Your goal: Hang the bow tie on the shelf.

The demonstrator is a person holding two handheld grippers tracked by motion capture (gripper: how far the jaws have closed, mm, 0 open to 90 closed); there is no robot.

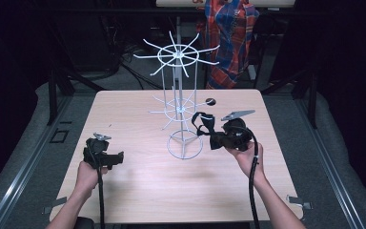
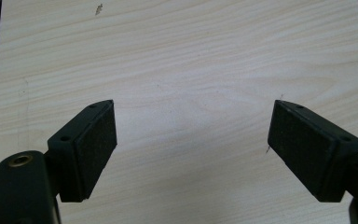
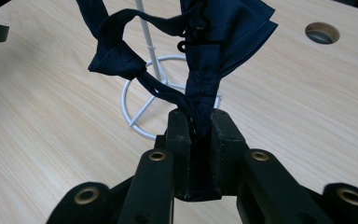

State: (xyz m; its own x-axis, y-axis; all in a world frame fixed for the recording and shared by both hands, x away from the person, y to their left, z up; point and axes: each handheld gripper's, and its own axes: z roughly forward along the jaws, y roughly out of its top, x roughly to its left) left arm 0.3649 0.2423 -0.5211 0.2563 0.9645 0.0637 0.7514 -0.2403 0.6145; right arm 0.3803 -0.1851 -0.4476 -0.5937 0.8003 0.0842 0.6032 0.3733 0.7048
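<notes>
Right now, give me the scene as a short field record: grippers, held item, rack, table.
left gripper: jaws wide apart, nothing between them, over bare table
right gripper: shut on dark blue bow tie
bow tie: fabric pinched between the pads, loop of strap hanging beside the rack's pole
rack: white wire rack, upright, ring base, two tiers of hooks, nothing hung on them
table: light wood table, round hole near the far side

Lab/recording rig: bare wood desk (image 1: 138,191) with cable hole (image 1: 210,101), black curtains, floor rails (image 1: 24,167), cables, white wire display rack (image 1: 180,95).
</notes>
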